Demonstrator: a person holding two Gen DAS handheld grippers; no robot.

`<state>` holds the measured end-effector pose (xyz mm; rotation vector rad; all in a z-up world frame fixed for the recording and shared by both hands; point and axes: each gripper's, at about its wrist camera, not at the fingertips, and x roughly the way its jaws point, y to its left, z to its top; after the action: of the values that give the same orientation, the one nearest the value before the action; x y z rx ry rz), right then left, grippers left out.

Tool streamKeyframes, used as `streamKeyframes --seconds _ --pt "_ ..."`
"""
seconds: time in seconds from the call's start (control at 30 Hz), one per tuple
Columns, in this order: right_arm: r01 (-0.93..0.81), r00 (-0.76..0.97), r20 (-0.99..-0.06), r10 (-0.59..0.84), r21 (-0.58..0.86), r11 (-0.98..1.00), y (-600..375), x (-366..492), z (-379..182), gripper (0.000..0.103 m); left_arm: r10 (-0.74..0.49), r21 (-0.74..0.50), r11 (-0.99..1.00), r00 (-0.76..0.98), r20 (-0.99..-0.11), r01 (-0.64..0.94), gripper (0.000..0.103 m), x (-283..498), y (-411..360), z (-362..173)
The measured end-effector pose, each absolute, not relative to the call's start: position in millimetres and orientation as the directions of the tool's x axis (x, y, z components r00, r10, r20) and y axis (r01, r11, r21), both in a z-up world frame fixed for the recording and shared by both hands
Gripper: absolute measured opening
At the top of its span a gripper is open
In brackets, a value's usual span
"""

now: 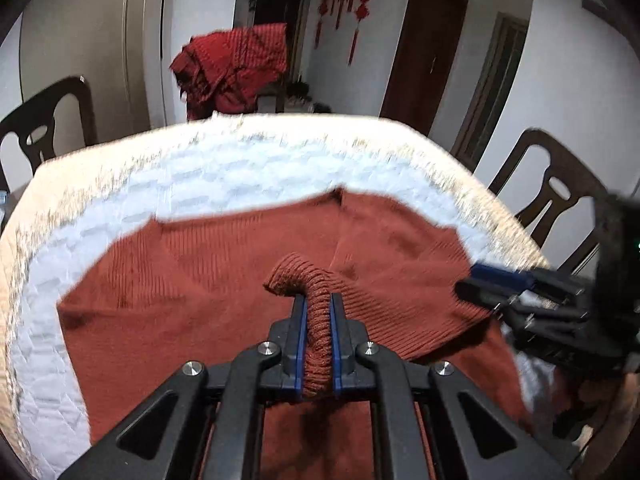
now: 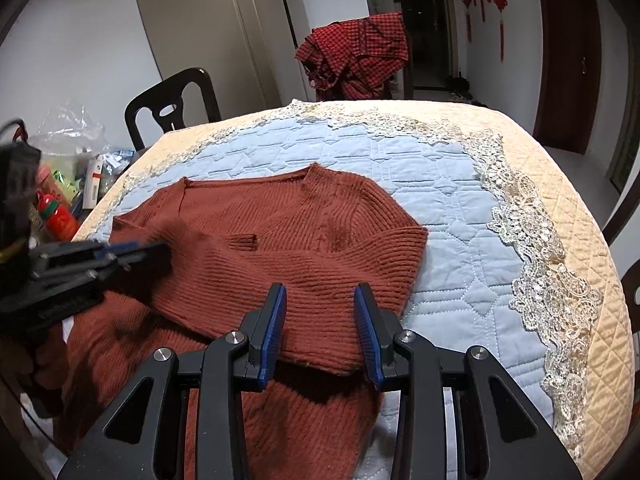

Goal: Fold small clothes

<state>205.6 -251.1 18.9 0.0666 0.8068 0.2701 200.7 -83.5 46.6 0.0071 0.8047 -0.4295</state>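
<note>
The left gripper has its jaws pressed onto a ribbed cuff of the rust-red sweater — the knit bunches up between the blue pads. The right gripper hovers with jaws spread, a folded sleeve lying just under and ahead of them. Beyond both, the sweater's body lies spread on the quilted blue cloth; farther off, a chair and red checked fabric.
</note>
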Motion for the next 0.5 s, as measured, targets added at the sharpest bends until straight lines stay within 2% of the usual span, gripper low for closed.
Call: streamKeyframes --seconds 0.13,0.3,0.5 --pt "-0.211 0.659 -0.702 0.27 0.172 0.962 -255.4 207.8 18.3 0.036 -0.361 -0.167 0.923 0.627 -0.69 0.347 0.011 207.3 -71.5 48.0" --pt "-0.221 0.633 -0.724 0.273 0.169 0.96 -256.5 212.9 10.1 0.036 -0.308 -0.191 0.946 0.542 -0.781 0.262 0.012 221.6 -50.1 5.3" --pt "-0.204 0.619 -0.735 0.276 0.188 0.961 -265.3 216.6 7.1 0.036 -0.31 -0.18 0.945 0.569 -0.762 0.274 0.012 208.3 -47.6 14.3"
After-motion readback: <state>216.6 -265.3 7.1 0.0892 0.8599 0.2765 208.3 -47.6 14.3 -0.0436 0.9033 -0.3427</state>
